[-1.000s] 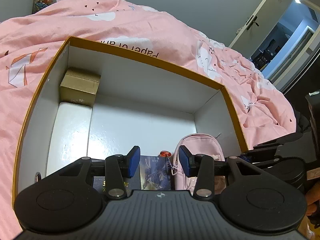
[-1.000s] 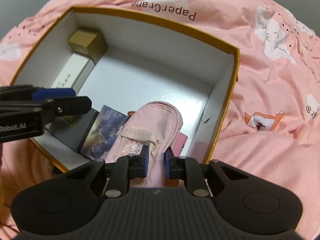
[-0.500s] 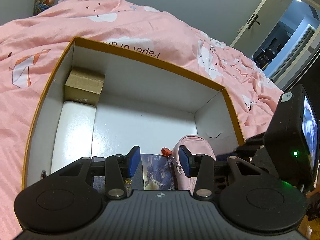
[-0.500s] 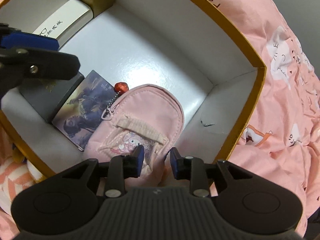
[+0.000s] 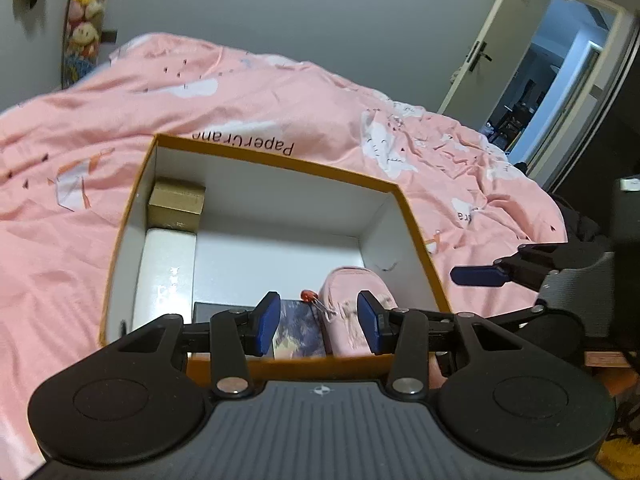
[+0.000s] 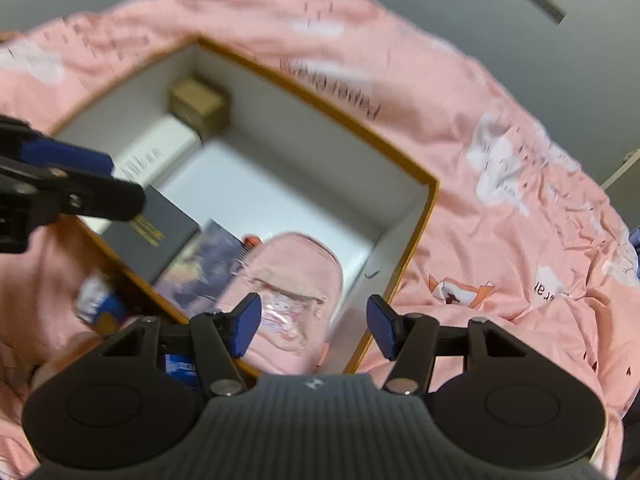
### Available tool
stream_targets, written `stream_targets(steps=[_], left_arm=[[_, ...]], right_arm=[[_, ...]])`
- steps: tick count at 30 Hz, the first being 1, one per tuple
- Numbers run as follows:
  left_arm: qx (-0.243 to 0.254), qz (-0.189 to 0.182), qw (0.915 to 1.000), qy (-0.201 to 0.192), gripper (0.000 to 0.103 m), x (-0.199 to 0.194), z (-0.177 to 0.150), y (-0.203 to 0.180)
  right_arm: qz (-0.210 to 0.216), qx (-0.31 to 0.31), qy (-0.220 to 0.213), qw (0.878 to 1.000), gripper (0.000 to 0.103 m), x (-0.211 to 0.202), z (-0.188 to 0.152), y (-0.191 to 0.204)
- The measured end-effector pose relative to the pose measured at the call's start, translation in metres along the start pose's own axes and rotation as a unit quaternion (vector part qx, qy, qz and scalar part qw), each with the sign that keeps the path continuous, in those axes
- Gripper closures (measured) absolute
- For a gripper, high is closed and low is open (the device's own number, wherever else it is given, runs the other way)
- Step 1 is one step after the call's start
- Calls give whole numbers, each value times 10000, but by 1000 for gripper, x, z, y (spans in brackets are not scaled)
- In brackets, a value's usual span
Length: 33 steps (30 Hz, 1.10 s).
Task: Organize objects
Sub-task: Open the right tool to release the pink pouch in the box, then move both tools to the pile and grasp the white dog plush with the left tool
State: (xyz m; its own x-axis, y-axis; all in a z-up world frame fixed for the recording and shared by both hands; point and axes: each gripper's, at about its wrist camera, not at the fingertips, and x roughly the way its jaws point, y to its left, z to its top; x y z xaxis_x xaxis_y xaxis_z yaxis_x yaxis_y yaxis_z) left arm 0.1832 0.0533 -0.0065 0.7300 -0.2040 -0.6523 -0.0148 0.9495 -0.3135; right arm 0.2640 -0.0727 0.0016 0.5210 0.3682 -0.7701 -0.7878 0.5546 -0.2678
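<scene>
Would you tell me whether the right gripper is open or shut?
Open: the right gripper holds nothing; its blue pads stand apart above the pink pouch.

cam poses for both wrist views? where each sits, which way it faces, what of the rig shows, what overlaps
Left wrist: sits behind the left tongs, open, facing across the orange-rimmed white cardboard box toward the door; right tongs at the right edge.
Right wrist: behind the right tongs, open, looking down into the box from its near right corner, blurred; left tongs at the left edge.
Shared: box, pink fabric pouch, small gold carton, pink bedspread.
</scene>
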Motion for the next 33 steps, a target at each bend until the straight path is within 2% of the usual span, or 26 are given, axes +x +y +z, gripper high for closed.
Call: stream_targets(steps=[4, 7, 11, 15, 18, 21, 26, 30, 33], left_arm=[[236, 14, 9997, 33, 54, -15, -17, -12], [358, 47, 9990, 257, 54, -17, -33, -16], [259, 248, 9967, 728, 54, -10, -54, -12], [-58, 345, 9944, 1001, 57, -5, -71, 1], [-398, 565, 9909, 1157, 57, -5, -77, 14], [-367, 892, 9877, 1228, 57, -6, -79, 18], [-523, 1131, 9851, 1182, 59, -12, -81, 27], [-676, 1251, 9834, 1129, 59, -14, -80, 36], [-772, 1246, 9828, 1121, 59, -14, -80, 43]], right_arm=[[301, 533, -581, 9964, 39, -28, -27, 10], [584, 837, -650, 9926, 39, -31, -43, 20], [962, 1265, -345, 9867, 56, -25, -66, 32], [1518, 1700, 0, 9737, 60, -12, -83, 43], [1694, 1731, 155, 9701, 60, -6, -87, 54], [1779, 1718, 172, 9688, 55, -6, -84, 64], [1803, 1847, 362, 9654, 47, 9, -66, 67], [1844, 2027, 751, 9588, 47, 29, -61, 70], [2002, 2120, 866, 9526, 48, 36, -62, 73]])
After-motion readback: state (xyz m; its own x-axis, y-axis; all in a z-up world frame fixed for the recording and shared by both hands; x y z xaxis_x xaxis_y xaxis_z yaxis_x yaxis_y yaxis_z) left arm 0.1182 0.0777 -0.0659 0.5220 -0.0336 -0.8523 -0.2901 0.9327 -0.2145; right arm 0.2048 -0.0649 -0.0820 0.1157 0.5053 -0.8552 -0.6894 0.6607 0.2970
